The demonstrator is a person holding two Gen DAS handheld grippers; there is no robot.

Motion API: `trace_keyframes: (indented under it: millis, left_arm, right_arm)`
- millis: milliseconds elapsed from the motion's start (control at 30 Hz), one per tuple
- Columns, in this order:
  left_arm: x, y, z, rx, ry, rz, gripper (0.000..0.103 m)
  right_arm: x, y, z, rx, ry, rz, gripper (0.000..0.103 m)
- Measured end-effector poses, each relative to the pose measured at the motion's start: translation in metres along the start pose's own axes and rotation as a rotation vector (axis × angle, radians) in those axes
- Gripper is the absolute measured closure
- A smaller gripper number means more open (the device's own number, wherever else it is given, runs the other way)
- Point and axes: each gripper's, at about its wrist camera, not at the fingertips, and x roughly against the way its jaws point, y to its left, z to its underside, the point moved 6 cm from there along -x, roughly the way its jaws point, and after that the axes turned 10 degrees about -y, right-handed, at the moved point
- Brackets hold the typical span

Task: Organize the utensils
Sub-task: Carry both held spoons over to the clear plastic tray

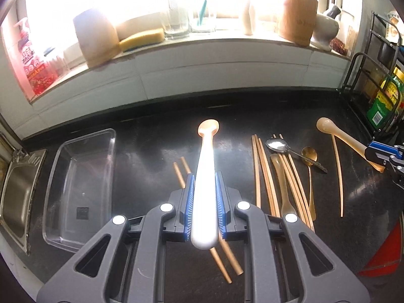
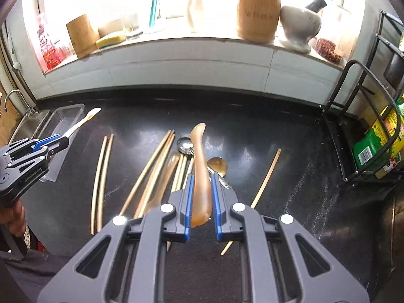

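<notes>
Clamping a white-handled spoon (image 1: 205,192), left gripper (image 1: 205,184); right gripper (image 2: 202,189) grips amber spoon (image 2: 199,176)

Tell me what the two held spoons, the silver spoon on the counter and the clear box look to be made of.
White-handled spoon: likely glossy plastic or ceramic; smooth, bright sheen.
Amber spoon: probably translucent plastic or horn; light passes through it.
Silver spoon: polished metal, judging by its mirror-like glare.
Clear box: transparent plastic; the dark counter shows through its walls.
</notes>
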Motion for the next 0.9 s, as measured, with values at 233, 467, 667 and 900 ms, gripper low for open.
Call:
trace_keyframes:
  millis: [233,467,667,900]
  left_arm:
    - [0.024,0.035,-0.005,0.028,-0.033,-0.036,0.087]
    - [0.046,0.092,0.0,0.083,-0.051,-0.103,0.087]
    - [0.059,0.164,0.019,0.154,-0.034,-0.187,0.087]
    - [0.067,0.234,0.033,0.209,-0.028,-0.24,0.087]
  right_arm:
    - [0.022,0.032,-0.011,0.011,-0.045,-0.009,0.089]
    - [0.029,0.093,-0.033,0.053,-0.086,-0.074,0.092]
    - [0.009,0.172,-0.042,0.108,-0.073,-0.154,0.094]
    - [-0.004,0.243,-0.07,0.117,-0.096,-0.224,0.099]
